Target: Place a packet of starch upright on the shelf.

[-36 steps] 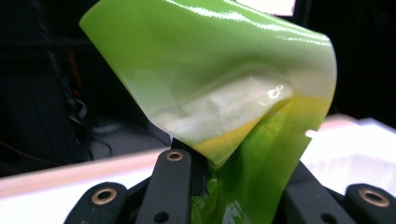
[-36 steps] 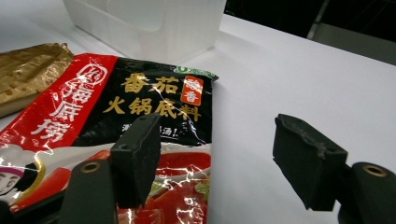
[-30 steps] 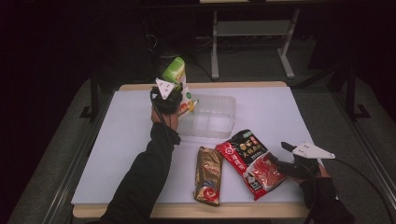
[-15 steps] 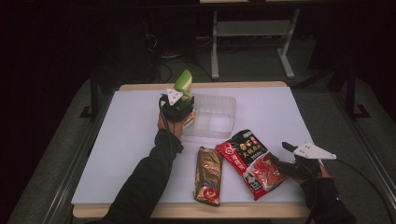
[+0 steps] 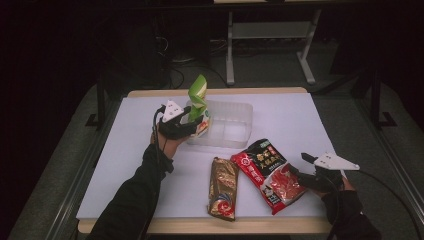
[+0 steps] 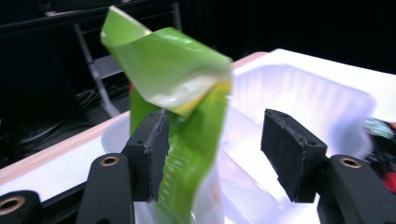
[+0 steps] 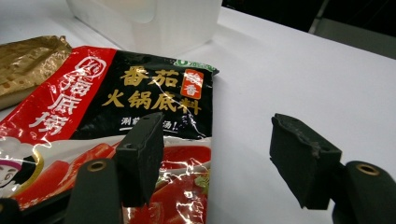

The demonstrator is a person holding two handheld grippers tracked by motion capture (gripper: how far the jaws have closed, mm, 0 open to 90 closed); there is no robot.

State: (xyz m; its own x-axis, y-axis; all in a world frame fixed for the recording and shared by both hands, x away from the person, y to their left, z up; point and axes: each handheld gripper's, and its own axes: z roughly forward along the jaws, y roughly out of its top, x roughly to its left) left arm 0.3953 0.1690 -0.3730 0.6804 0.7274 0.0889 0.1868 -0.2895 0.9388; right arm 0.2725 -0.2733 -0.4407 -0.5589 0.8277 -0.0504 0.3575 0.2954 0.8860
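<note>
White counter (image 5: pixel 310 120) carries everything, and nearest, at the lower right of the high view, the right gripper (image 5: pixel 304 171) rests low with its fingers spread and empty. A red and black sauce packet (image 5: pixel 269 174) lies flat just left of them, its long axis running diagonally toward the lower right. A gold packet (image 5: pixel 223 188) lies beside it, lengthwise toward the near edge. Farther back, left of centre, the left gripper (image 5: pixel 196 120) has its fingers spread wide; a green packet (image 6: pixel 187 116) stands upright between them, against the left one only, its lower end in the clear plastic tub (image 5: pixel 235 125). Likely it is being let go there. Beyond lie a dark floor and a metal frame (image 5: pixel 270 35).
</note>
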